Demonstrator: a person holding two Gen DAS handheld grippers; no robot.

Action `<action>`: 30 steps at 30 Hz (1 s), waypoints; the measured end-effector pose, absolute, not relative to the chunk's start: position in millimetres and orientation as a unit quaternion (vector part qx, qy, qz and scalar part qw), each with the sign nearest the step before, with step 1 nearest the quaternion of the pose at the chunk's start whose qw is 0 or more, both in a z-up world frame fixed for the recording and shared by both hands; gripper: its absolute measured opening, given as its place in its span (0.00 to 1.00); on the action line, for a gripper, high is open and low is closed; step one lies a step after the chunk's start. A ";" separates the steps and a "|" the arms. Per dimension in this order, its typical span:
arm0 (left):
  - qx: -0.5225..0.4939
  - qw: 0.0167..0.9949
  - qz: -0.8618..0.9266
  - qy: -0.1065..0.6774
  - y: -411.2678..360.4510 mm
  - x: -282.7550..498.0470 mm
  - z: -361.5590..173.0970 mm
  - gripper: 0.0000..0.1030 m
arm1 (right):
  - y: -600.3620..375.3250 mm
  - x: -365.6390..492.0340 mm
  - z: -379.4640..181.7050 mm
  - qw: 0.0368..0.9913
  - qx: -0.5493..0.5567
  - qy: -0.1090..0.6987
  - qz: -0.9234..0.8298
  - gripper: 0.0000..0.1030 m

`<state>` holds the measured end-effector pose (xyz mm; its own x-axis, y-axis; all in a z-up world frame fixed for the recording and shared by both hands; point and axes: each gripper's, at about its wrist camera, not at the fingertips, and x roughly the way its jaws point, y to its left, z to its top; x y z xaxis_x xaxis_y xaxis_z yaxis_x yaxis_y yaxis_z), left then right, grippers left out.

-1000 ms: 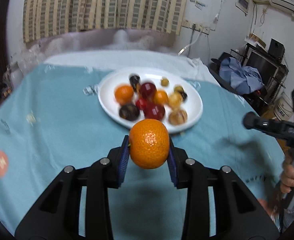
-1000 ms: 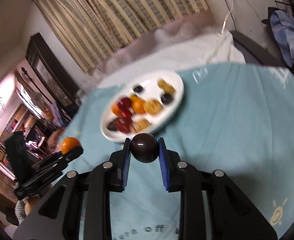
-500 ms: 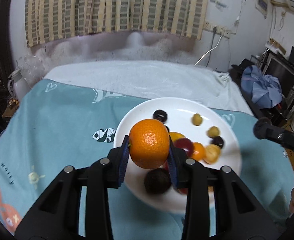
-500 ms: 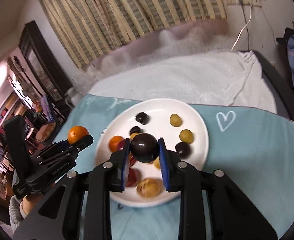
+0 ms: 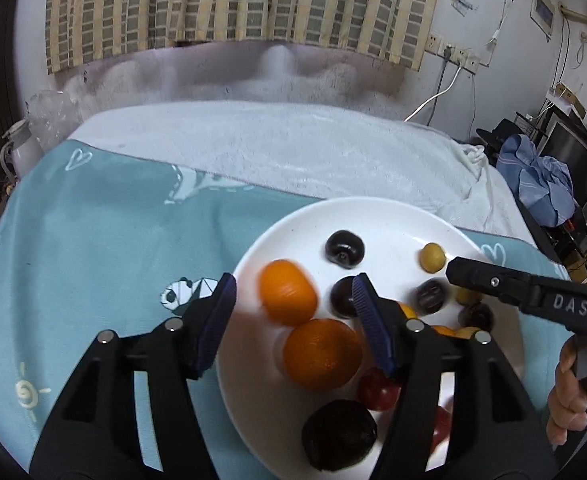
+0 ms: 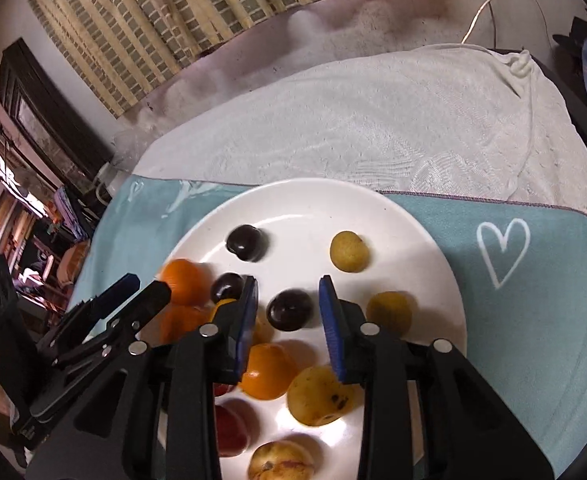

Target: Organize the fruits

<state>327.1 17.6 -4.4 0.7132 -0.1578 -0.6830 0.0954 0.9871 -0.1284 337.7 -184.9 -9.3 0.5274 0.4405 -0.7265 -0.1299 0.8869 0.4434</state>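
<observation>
A white plate point(image 5: 285, 240) point(image 6: 293, 204) on the teal cloth holds oranges, dark plums, yellow and red fruits. My left gripper point(image 5: 293, 312) is open over the plate's left part; a blurred orange point(image 5: 287, 292) lies loose between its fingers, above a second orange point(image 5: 321, 354). My right gripper point(image 6: 287, 312) is open over the plate's middle; a dark plum point(image 6: 289, 310) rests on the plate between its fingers. The left gripper also shows in the right wrist view point(image 6: 133, 292), and the right gripper shows in the left wrist view point(image 5: 513, 284).
The teal cloth point(image 5: 93, 240) covers the table, with a white towel point(image 5: 273, 148) behind it. A striped curtain point(image 5: 233, 4) hangs at the back. Cluttered furniture and a blue garment point(image 5: 541, 180) stand at the right.
Both grippers moved forward and down over the plate and opened. The left let go of the orange and the right let go of the dark plum; both fruits now lie on the plate.
</observation>
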 end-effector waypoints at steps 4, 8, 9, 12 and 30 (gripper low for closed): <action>-0.050 0.933 -0.064 0.352 23.4 300.5 24.3 0.64 | -197.0 308.3 23.2 0.865 0.196 0.424 0.185 0.31; -0.071 0.948 -0.049 0.305 31.1 244.6 62.9 0.82 | -209.1 246.9 68.9 0.885 0.196 0.372 0.199 0.59; -0.077 0.950 -0.051 0.297 31.7 230.4 68.9 0.84 | -212.8 225.5 79.1 0.896 0.194 0.348 0.196 0.68; -0.079 0.957 -0.044 0.274 28.1 182.6 78.6 0.89 | -214.2 172.2 95.3 0.921 0.158 0.301 0.188 0.69; 0.026 0.956 -0.053 0.286 -26.3 116.1 3.8 0.98 | -235.4 120.6 -5.9 0.941 0.094 0.322 0.051 0.99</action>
